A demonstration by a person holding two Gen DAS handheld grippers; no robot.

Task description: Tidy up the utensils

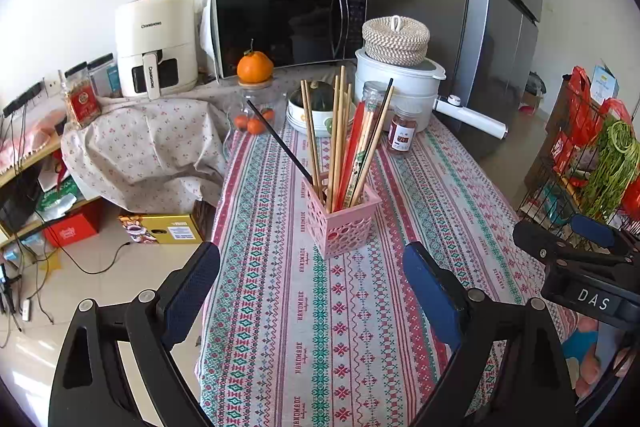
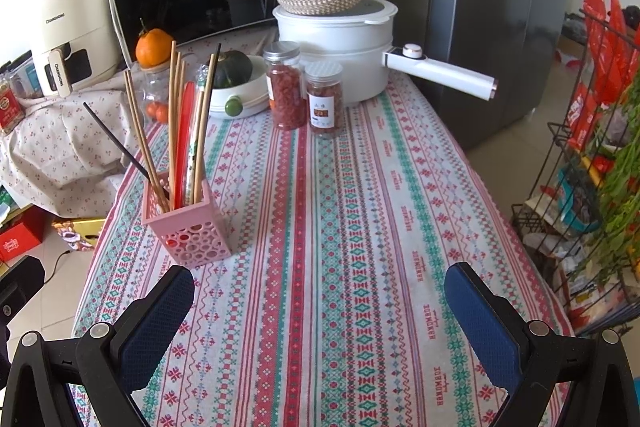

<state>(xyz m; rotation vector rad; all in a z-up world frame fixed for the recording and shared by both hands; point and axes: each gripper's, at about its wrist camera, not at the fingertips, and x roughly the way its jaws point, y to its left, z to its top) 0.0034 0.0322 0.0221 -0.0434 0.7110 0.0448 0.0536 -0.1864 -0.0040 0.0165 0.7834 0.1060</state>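
Left gripper (image 1: 311, 279): I see fingers wide, empty, level above counter (image 1: 360, 327), pink holder (image 1: 344, 223) at frame centre.
Right gripper (image 2: 320, 291): fingers wide, empty, holder (image 2: 192, 231) left of centre.

My left gripper (image 1: 312, 291) and right gripper (image 2: 320, 307) match: black triangular arms, silver pivot screws, textured blue finger pads (image 1: 430, 297); white "DAS" lettering marks one.
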